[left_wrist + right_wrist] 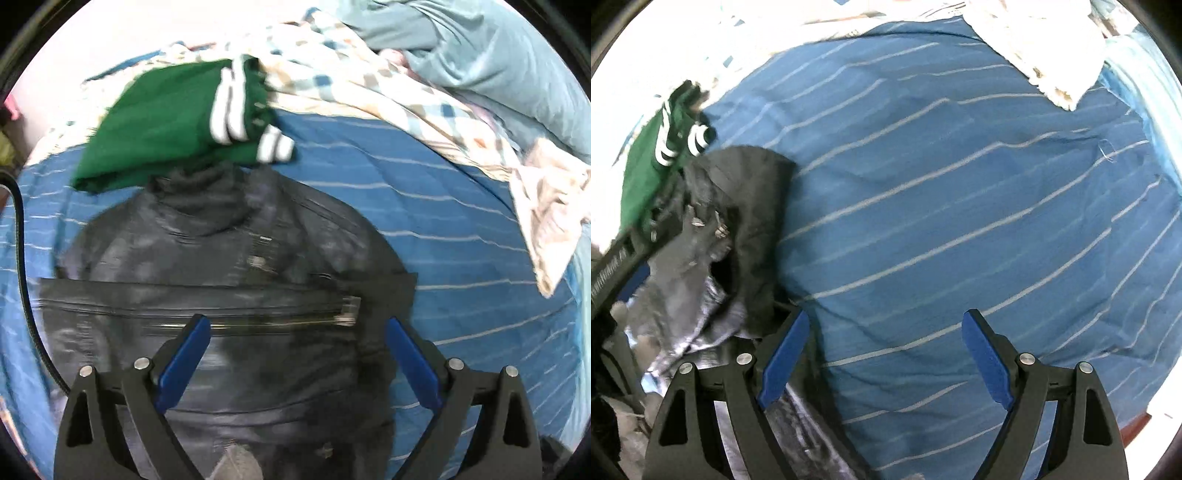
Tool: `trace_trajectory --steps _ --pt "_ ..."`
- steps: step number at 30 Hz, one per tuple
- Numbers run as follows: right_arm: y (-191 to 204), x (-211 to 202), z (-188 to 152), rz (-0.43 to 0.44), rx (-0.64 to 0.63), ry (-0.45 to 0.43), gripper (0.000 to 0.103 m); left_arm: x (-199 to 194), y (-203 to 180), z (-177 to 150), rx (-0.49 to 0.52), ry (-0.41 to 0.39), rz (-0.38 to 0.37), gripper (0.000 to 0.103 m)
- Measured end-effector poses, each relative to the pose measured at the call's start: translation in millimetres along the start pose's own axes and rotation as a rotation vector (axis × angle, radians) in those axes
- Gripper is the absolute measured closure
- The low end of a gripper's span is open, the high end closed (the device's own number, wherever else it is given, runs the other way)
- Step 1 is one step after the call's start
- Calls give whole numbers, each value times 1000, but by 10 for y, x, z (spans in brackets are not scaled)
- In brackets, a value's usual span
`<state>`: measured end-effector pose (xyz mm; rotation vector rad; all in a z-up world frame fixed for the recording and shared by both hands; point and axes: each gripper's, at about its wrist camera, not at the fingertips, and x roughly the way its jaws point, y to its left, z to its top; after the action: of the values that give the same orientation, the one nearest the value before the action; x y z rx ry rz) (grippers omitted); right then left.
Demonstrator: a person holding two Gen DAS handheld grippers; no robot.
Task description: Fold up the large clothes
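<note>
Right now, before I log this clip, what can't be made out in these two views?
- Black jacket: hem cut off by the left wrist view's lower edge and hidden behind the open left gripper; surface detail motion-blurred.
- Green garment: its far side hidden by its own fold.
- Right wrist view: jacket's left part cut off at the frame edge; open right gripper over blue striped sheet.

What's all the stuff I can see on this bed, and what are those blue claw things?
Jacket: one, black, flat on the sheet, zipper running across it.
Green garment: one, green with white stripes, folded, beyond the jacket's collar.
Bed sheet: one, blue with thin pale stripes, under everything.
Checked blanket: one, cream and blue, bunched at the far side.
Pale blue bedding: one heap, far right.
Left gripper: black, blue pads, open above the jacket.
Right gripper: same, open over bare sheet.
</note>
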<state>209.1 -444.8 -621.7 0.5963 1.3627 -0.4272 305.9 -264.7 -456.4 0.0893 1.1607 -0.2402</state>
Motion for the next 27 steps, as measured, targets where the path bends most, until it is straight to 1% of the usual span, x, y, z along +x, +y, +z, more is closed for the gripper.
trace_trajectory --steps 2,4,5,6,7,8,9,10,11,12,14,15,16,17,18,19,20,21,23,24,25,27 --pt "31 -65 73 74 4 4 16 -124 199 -11 -34 -2 39 6" --pt "143 -100 134 167 2 26 17 -241 499 -52 -76 -11 110 6" --pt "222 -95 170 226 3 37 19 -292 627 -90 -92 -12 137 6" --pt "284 -93 183 266 5 45 22 -333 789 -132 -110 -9 176 6" --pt "378 -64 213 328 5 58 31 -388 995 -195 -133 -8 218 6" --pt "507 -1 261 389 3 76 35 -428 1181 -259 -154 -4 247 6" --pt "601 43 257 412 1 87 36 -440 1305 -312 -167 2 270 6" --pt "731 125 281 432 -9 106 36 -449 1504 -380 -184 17 315 6" --pt "850 206 301 440 -22 119 36 -449 1632 -425 -194 26 343 6" --pt "1011 338 330 443 -44 140 36 -443 1778 -476 -207 35 377 6" --pt "1259 578 350 422 -79 188 36 -411 2061 -579 -238 55 446 6" --pt "1391 718 346 409 -113 221 37 -392 2204 -626 -261 65 467 6" --pt "1487 811 339 380 -144 234 62 -376 2327 -668 -284 71 482 6" --pt "1598 891 316 300 -189 221 88 -371 2424 -700 -304 76 494 6" --pt "1642 930 287 250 -201 216 88 -360 2525 -729 -333 80 502 6" --pt "1670 918 286 240 -198 202 91 -353 2592 -741 -353 80 503 6" --pt "1691 847 275 226 -204 169 95 -364 2668 -760 -381 78 504 6" --pt "1701 671 259 205 -209 105 95 -383 2722 -767 -403 76 499 6" --pt "1677 416 243 193 -195 32 95 -399 2793 -746 -442 62 464 6" --pt "1642 263 247 168 -178 -10 95 -400 2807 -726 -451 54 450 6" --pt "1616 191 260 155 -164 -29 95 -392 2815 -692 -455 45 432 6" --pt "1533 144 290 128 -137 -39 95 -329 2794 -607 -447 40 403 6"
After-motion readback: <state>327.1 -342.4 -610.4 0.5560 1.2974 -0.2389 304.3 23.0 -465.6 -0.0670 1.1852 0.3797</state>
